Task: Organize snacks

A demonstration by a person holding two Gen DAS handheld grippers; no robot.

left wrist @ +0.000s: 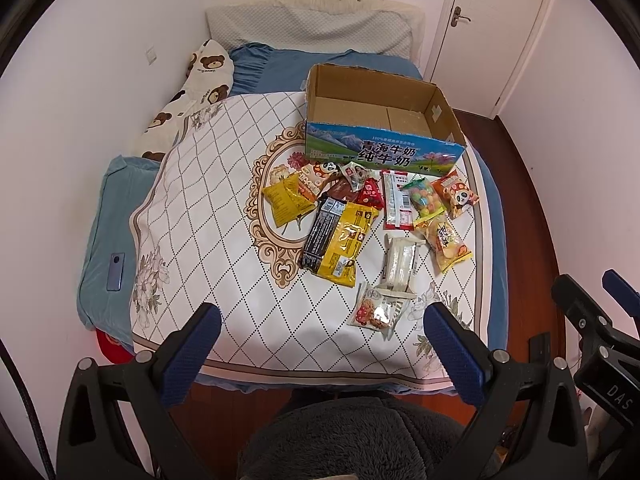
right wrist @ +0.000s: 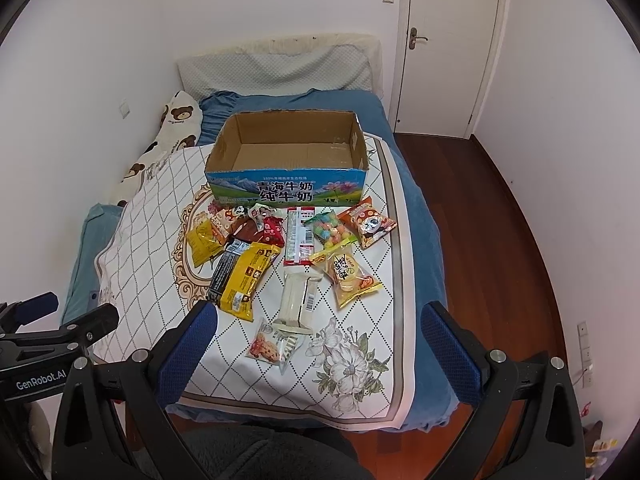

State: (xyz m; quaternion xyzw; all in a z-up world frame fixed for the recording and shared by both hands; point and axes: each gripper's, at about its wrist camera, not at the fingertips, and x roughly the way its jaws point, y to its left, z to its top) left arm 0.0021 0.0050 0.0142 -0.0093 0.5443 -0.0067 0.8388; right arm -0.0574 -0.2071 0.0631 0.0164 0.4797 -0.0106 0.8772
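Note:
Several snack packets lie spread on a white patterned cloth [left wrist: 208,216] on the bed. Behind them stands an empty open cardboard milk box [left wrist: 384,120] [right wrist: 288,160]. Nearest me is a small cookie packet [left wrist: 378,310] [right wrist: 272,346], then a white wafer pack [left wrist: 400,260] [right wrist: 298,300] and a big yellow-black bag [left wrist: 340,240] [right wrist: 244,274]. My left gripper [left wrist: 324,320] is open, held above the bed's near edge with nothing between its fingers. My right gripper [right wrist: 320,320] is open too, hovering short of the cookie packet.
A phone [left wrist: 116,266] lies on the blue pillow at the left. A bear-print pillow [left wrist: 192,92] runs along the left wall. Wooden floor [right wrist: 500,240] and a closed door [right wrist: 444,40] are to the right. A dark fleece sleeve [left wrist: 344,436] fills the bottom.

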